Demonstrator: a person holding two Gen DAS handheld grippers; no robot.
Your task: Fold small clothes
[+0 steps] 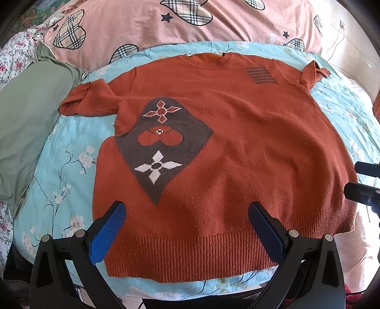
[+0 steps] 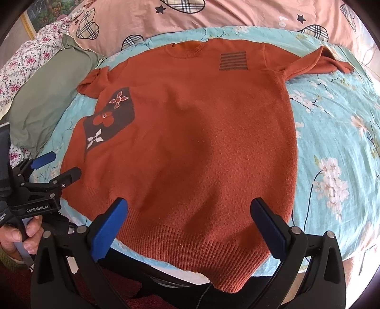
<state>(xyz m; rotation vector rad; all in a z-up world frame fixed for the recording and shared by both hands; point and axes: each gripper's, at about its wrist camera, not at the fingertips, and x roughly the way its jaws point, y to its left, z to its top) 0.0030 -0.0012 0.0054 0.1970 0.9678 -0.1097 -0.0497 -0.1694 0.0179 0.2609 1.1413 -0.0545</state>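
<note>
An orange knit sweater (image 1: 249,142) lies flat, front up, on a light blue flowered sheet (image 1: 64,166); it also shows in the right wrist view (image 2: 201,142). It has a grey diamond patch (image 1: 163,147) with flower shapes and a striped patch (image 1: 260,75). Both sleeves are spread out to the sides. My left gripper (image 1: 187,214) is open and empty above the ribbed hem (image 1: 190,256) near its left end. My right gripper (image 2: 190,209) is open and empty above the hem (image 2: 197,244) near its right end. The left gripper also shows in the right wrist view (image 2: 61,164).
A green garment (image 1: 26,123) lies to the left of the sweater, also seen in the right wrist view (image 2: 47,99). A pink quilt (image 1: 190,21) with plaid hearts lies behind. A flowered cloth (image 1: 16,52) lies at the far left. The bed's near edge runs just below the hem.
</note>
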